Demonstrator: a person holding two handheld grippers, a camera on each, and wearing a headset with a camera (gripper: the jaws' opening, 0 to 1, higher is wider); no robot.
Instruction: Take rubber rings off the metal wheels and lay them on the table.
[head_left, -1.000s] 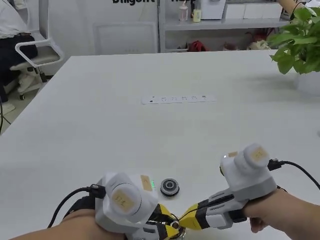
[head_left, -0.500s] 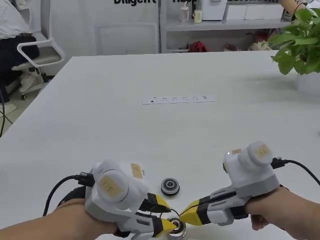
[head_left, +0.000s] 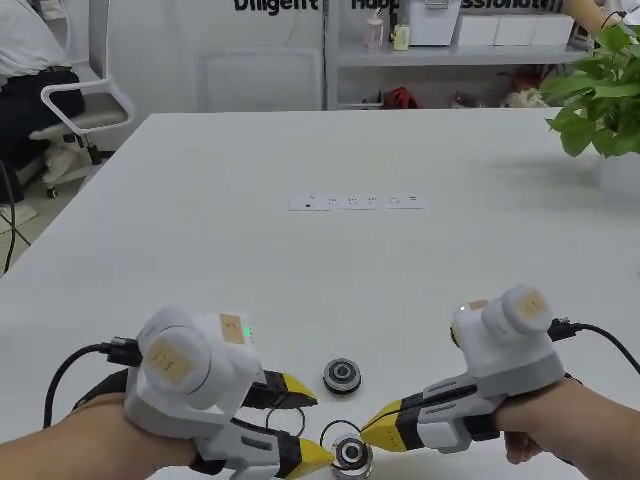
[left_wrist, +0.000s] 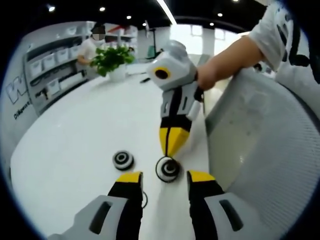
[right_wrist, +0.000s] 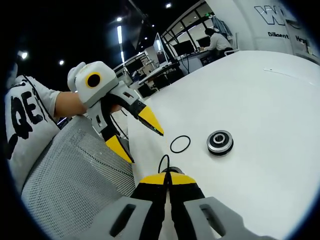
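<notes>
Rubber ring (right_wrist: 180, 144) lies flat on the table (head_left: 300, 280) between the wide-open jaws of the left gripper (left_wrist: 165, 176), one jaw half hiding it. The right gripper (right_wrist: 167, 176) is closed, its tip at the near wheel (head_left: 351, 453); whether it pinches the thin second ring (right_wrist: 161, 162) is unclear. Another wheel (head_left: 342, 375) sits just beyond

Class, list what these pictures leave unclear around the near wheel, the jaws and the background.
- Whether the rim of the near wheel is bare: left gripper view, the tip of the right gripper overlaps it.
- What the right gripper's shut jaws pinch: right gripper view, the jaws themselves cover it.
- The wall lettering: head view, cut by the top edge.
- Markings on the power strip: head view, too small.
</notes>
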